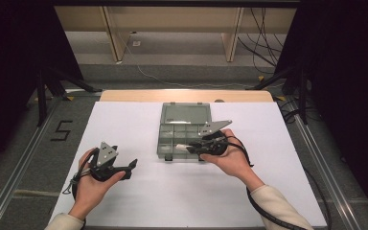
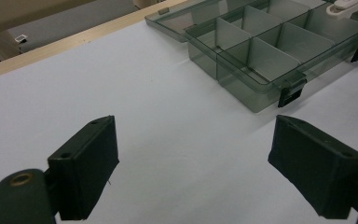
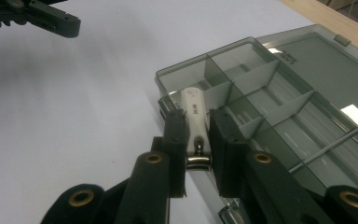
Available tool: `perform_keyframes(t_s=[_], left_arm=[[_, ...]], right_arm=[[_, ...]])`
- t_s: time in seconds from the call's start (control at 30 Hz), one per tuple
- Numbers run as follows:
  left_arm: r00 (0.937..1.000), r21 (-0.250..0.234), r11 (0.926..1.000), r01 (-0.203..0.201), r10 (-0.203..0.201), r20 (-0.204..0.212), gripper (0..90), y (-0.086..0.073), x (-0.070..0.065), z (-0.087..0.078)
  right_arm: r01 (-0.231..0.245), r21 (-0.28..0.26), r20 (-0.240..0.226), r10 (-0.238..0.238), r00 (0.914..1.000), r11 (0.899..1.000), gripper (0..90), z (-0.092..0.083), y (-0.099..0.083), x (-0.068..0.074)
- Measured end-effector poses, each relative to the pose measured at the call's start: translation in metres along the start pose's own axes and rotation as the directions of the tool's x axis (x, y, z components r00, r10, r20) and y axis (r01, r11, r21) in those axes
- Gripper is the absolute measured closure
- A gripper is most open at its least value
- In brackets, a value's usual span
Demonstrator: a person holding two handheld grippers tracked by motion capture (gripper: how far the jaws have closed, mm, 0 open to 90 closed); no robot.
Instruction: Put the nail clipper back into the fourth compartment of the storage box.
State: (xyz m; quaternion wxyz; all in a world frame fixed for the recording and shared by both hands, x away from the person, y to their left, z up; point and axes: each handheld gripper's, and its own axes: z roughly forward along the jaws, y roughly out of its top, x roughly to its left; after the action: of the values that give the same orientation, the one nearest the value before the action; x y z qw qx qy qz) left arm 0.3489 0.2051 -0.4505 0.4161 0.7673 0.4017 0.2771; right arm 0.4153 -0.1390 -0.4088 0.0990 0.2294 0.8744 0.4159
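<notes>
A white sheet covers your desk, with the smoky translucent plastic compartment box lying lid-open at its middle for loading. Your right tool pinches the small white clip-like piece with a metal end over the box's near corner compartment, likely to drop it in. Your left tool waits wide open and empty, aside.

White sheet is spread over wooden worktop; black "5" is marked on grey floor; cables are seen beyond.
</notes>
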Motion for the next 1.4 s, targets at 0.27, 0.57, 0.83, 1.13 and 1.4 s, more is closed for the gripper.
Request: perform_keyframes(t_s=[0.27, 0.57, 0.83, 1.13, 1.4], left_arm=[[1.0000, 0.004, 1.0000, -0.004, 0.004, 0.001, 14.3, 0.000, 0.000, 0.000], [1.0000, 0.003, 1.0000, -0.003, 0.003, 0.000, 14.4, 0.000, 0.000, 0.000], [1.0000, 0.003, 1.0000, 0.004, -0.004, -0.002, 14.4, 0.000, -0.001, 0.000], [1.0000, 0.000, 1.0000, 0.006, -0.006, 0.000, 14.5, 0.000, -0.001, 0.001], [1.0000, 0.000, 1.0000, 0.008, -0.008, -0.004, 14.5, 0.000, -0.001, 0.001]], right_arm=[[-0.025, -0.003, 0.018, 0.025, 0.9995, 1.000, 78.0, -0.005, -0.001, -0.009], [-0.073, -0.007, 0.051, 0.073, 0.9960, 0.997, 78.0, -0.008, -0.004, -0.020], [-0.096, -0.013, 0.074, 0.097, 0.9926, 0.995, 78.0, -0.010, -0.006, -0.031], [-0.133, -0.017, 0.103, 0.134, 0.9856, 0.991, 78.0, -0.013, -0.010, -0.042], [-0.149, -0.024, 0.126, 0.151, 0.9804, 0.988, 78.0, -0.015, -0.011, -0.049]])
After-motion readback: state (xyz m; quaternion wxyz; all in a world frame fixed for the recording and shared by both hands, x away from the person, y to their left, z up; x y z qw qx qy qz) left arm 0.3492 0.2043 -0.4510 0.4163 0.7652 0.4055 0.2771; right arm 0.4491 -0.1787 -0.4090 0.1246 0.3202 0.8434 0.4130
